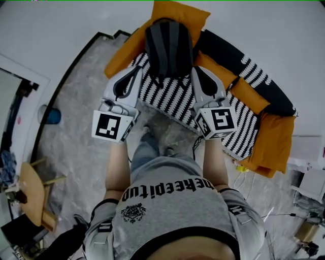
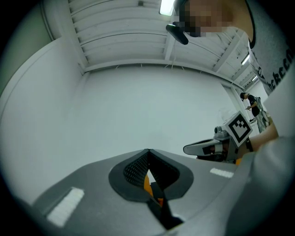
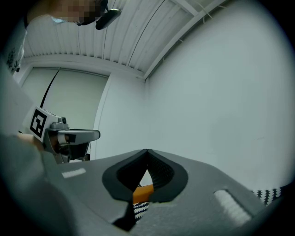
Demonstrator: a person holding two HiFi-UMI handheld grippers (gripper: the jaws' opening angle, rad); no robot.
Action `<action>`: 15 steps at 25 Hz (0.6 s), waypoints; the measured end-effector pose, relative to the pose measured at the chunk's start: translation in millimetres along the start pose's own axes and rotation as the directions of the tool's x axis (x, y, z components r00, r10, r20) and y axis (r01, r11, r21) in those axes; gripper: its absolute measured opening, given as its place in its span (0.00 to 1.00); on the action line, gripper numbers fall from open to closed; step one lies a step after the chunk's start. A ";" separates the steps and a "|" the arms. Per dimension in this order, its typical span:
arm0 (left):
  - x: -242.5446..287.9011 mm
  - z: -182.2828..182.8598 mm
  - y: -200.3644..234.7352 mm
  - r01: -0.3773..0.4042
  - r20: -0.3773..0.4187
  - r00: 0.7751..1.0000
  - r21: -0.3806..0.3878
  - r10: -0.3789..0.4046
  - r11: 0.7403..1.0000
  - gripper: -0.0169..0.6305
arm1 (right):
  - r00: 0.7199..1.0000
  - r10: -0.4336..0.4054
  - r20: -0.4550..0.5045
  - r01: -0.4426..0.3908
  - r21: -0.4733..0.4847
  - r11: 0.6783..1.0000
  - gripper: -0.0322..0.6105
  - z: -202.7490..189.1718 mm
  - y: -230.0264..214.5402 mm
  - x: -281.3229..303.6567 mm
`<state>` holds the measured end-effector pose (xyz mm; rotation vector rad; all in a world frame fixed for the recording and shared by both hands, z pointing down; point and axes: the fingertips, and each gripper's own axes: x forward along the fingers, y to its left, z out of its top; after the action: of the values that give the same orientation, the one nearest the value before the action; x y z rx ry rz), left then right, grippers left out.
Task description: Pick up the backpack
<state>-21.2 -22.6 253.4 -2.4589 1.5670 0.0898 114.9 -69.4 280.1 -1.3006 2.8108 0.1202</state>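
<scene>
A dark grey and black backpack (image 1: 168,48) stands upright on the sofa, leaning against an orange cushion (image 1: 175,12). My left gripper (image 1: 136,71) points at its lower left side and my right gripper (image 1: 197,71) at its lower right side, one on each flank. Whether either touches it I cannot tell. In the left gripper view the left gripper (image 2: 147,151) has its jaw tips meeting, with orange and a dark strip showing through the slit below. The right gripper (image 3: 146,151) is shut too, with orange cushion and striped cloth seen through its slit.
A black-and-white striped blanket (image 1: 170,96) covers the sofa seat, with more orange cushions (image 1: 266,144) to the right. The person's legs and shoes (image 1: 152,139) stand on marble floor before it. A wooden chair (image 1: 33,195) and a blue object (image 1: 52,116) stand at the left.
</scene>
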 end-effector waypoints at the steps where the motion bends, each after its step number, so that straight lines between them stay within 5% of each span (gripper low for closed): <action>1: 3.9 -0.9 6.0 0.006 0.001 1.000 0.000 -0.006 1.000 0.04 | 1.000 -0.004 0.000 0.004 -0.001 1.000 0.05 0.3 -0.4 6.8; 15: 41.4 -15.1 89.9 0.045 0.015 0.999 -0.002 -0.045 0.999 0.04 | 0.998 -0.059 0.009 0.059 -0.005 0.998 0.05 -1.5 -2.3 91.8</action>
<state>-85.5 -99.1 247.1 -2.4882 1.5051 0.1031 57.3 -140.7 274.9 -1.3786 2.7638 0.1309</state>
